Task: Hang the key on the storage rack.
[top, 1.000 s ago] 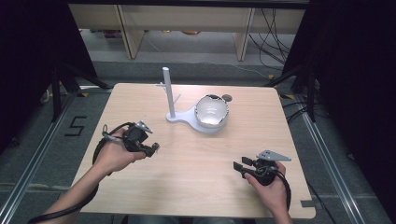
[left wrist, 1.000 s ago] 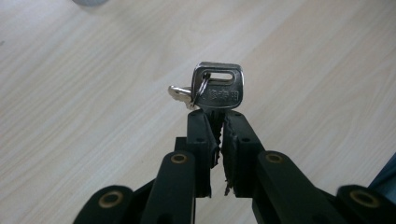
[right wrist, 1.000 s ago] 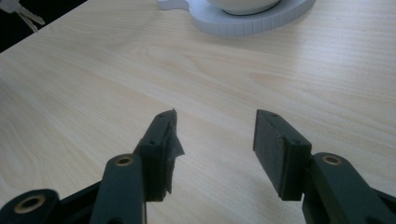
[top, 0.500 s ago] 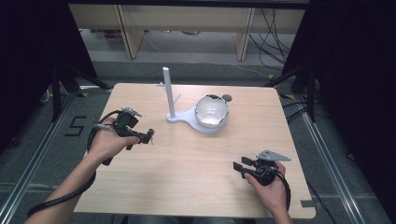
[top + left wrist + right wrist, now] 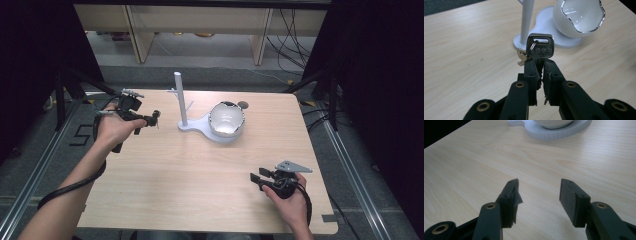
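A silver key (image 5: 540,47) on a small ring, with a second key (image 5: 522,56) hanging behind it, is pinched in my left gripper (image 5: 541,65), which is shut on it. From above, that gripper (image 5: 153,119) hovers at the table's far left and points toward the white post (image 5: 180,100) of a stand. The stand's white base (image 5: 200,127) carries a white egg-shaped bowl (image 5: 226,120) with a jagged rim. My right gripper (image 5: 255,179) rests near the front right of the table, open, with nothing between its jaws (image 5: 539,186).
The light wooden table (image 5: 190,180) has bare room across its middle and front. A small dark round object (image 5: 243,105) lies behind the bowl. The stand's base (image 5: 559,132) lies ahead of the right gripper. Shelving and cables stand beyond the far edge.
My left gripper has moved away from me toward the far left of the table, still holding the key. The right gripper has stayed put.
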Demonstrator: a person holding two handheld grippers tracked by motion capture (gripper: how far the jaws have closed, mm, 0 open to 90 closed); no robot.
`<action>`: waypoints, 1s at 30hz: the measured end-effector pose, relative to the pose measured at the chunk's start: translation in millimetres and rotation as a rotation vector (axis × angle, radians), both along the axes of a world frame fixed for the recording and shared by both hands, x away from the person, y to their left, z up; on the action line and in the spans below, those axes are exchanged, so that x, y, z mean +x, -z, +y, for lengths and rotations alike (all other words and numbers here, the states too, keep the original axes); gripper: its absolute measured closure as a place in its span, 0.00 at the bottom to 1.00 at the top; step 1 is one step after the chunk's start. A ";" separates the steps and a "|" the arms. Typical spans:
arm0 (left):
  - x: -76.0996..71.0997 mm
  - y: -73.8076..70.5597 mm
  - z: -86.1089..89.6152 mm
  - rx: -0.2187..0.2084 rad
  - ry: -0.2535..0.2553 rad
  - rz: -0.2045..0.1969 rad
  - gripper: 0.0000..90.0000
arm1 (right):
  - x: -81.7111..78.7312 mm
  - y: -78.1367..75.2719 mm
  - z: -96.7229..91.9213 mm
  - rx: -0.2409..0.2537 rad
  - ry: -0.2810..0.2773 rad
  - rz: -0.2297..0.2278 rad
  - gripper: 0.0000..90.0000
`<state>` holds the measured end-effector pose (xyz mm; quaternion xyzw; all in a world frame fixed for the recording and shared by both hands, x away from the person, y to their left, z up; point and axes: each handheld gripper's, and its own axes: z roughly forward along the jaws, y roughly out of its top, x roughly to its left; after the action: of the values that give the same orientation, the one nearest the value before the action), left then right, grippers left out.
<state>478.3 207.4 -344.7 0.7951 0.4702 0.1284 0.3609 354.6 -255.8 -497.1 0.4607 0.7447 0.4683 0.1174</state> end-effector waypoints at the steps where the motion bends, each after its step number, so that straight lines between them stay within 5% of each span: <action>1: 0.0 0.0 0.0 0.000 0.000 0.000 0.90 | 0.9 1.0 -0.1 -0.008 0.001 -0.009 0.56; 7: 15.2 -14.0 -2.7 0.004 -0.014 -0.052 0.90 | 1.0 0.7 0.3 -0.005 -0.001 -0.013 0.56; 13: 28.9 -14.5 -8.6 0.000 -0.016 -0.058 0.90 | 0.7 0.8 1.2 0.026 -0.013 0.000 0.56; 15: 34.7 -14.6 -9.9 -0.006 -0.019 -0.056 0.90 | 1.6 0.8 -1.2 -0.006 -0.011 -0.040 0.56; 20: 44.2 -16.4 -14.5 -0.019 -0.023 -0.063 0.90 | -0.7 0.5 0.9 0.043 0.011 0.020 0.56; 30: 53.5 -25.5 -14.5 -0.015 -0.033 -0.075 0.90 | 0.9 1.8 0.9 0.034 0.004 0.009 0.56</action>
<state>531.8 192.9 -319.2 0.7791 0.4702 0.1608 0.3822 355.5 -254.9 -498.9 0.4662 0.7361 0.4788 0.1073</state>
